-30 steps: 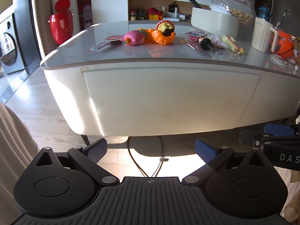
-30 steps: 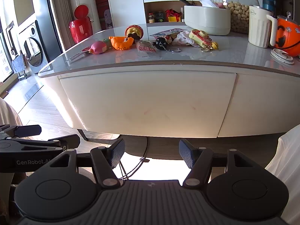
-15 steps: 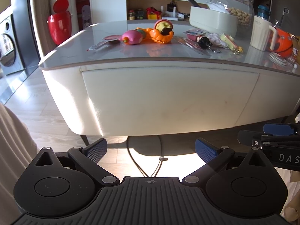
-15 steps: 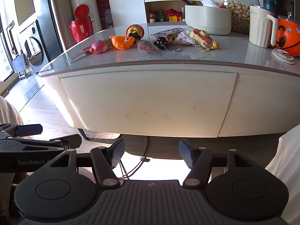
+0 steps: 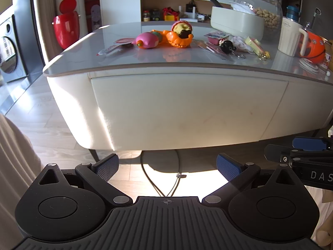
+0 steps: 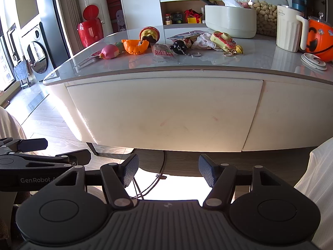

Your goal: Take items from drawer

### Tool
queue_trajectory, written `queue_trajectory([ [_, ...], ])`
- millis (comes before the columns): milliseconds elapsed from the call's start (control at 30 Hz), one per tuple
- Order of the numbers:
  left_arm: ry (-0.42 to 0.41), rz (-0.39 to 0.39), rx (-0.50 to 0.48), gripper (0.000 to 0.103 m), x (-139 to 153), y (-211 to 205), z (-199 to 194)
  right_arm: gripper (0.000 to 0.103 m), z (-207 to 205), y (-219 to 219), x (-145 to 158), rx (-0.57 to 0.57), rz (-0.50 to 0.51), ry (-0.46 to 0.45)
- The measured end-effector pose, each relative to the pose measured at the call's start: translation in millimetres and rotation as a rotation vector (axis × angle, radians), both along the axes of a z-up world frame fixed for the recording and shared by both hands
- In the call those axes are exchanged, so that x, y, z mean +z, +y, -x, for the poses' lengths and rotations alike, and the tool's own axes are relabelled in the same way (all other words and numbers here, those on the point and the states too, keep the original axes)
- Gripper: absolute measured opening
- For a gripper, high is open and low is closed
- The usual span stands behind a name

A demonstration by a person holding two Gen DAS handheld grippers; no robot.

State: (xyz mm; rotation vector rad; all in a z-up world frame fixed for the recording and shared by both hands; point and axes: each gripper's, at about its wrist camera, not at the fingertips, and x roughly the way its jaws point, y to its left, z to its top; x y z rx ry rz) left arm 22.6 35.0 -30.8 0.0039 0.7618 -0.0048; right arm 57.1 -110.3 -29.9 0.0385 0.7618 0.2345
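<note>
A cream drawer front (image 5: 187,108) (image 6: 166,110) under the grey tabletop stands closed, so its contents are hidden. On the tabletop (image 5: 166,58) lie a pink toy (image 5: 147,40), an orange toy (image 5: 180,38), a black keychain figure (image 5: 226,45) and a yellow toy camera (image 6: 223,39). My left gripper (image 5: 167,166) hangs open and empty below and in front of the drawer. The right gripper (image 6: 167,169) is likewise open and empty, level with the drawer's lower edge. Each gripper shows at the side of the other's view.
A white bowl (image 6: 230,23), a glass jar of peanuts (image 6: 264,10), a cream jug (image 6: 289,31) and an orange pumpkin bucket (image 6: 320,39) crowd the tabletop's right. A red bin (image 5: 66,27) and a washing machine (image 6: 37,50) stand left. Cables (image 5: 164,185) trail on the floor.
Both views have drifted very slightly; the table sits a touch lower and closer. Both grippers stay open and empty.
</note>
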Motion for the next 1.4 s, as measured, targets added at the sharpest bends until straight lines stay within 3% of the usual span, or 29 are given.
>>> queue_trajectory([
  [1400,0.001,0.002,0.0,0.103,-0.4,1.3,-0.3,0.064,0.9,-2.2,-1.6,-0.005,-0.007,0.003],
])
